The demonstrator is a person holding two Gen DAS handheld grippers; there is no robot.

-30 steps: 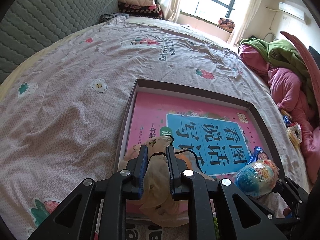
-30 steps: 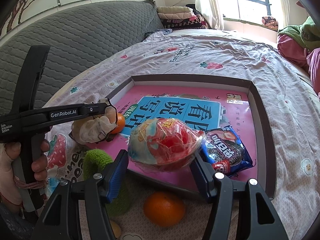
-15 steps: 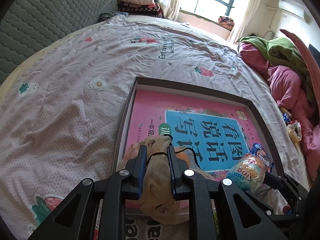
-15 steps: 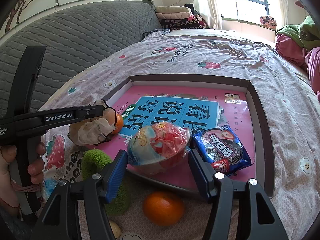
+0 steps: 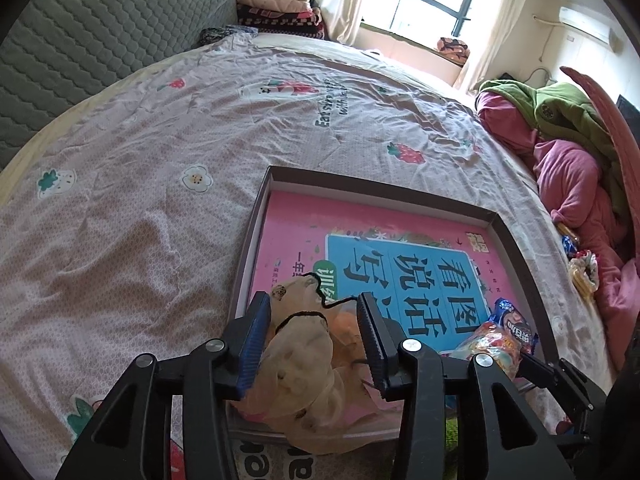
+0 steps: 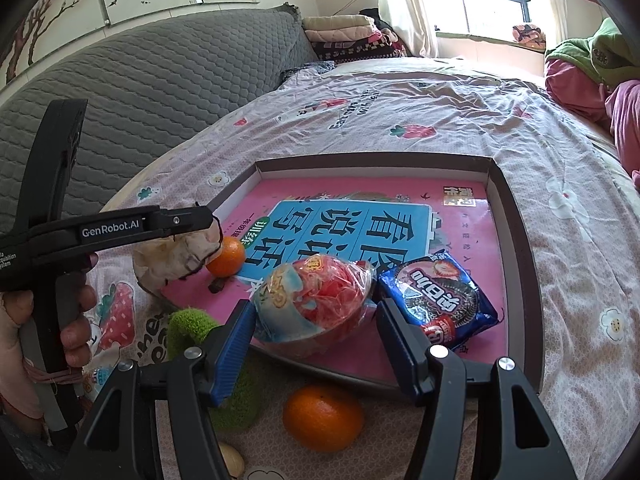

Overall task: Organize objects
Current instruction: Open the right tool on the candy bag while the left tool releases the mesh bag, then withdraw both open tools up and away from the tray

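A shallow dark tray (image 6: pixel 516 224) with a pink book (image 6: pixel 456 236) in it lies on the bed. My left gripper (image 5: pixel 312 340) is open around a beige net bag (image 5: pixel 304 368) tied with black string, which rests on the tray's near left corner. The bag also shows in the right wrist view (image 6: pixel 172 256) beside an orange (image 6: pixel 226 256). My right gripper (image 6: pixel 316 340) is open around a candy-filled plastic egg (image 6: pixel 316 296) that rests in the tray next to a blue cookie pack (image 6: pixel 440 300).
On the pink bedsheet (image 5: pixel 120 208) before the tray lie a second orange (image 6: pixel 322 416), a green fuzzy item (image 6: pixel 188 328) and a small nut (image 6: pixel 232 456). Pink and green bedding (image 5: pixel 568 148) is piled at the right. A grey headboard (image 6: pixel 140 92) stands at the left.
Both grippers have opened. The net bag and the candy egg, held a moment ago, have come down and now rest in the tray. The egg moved down next to the cookie pack.
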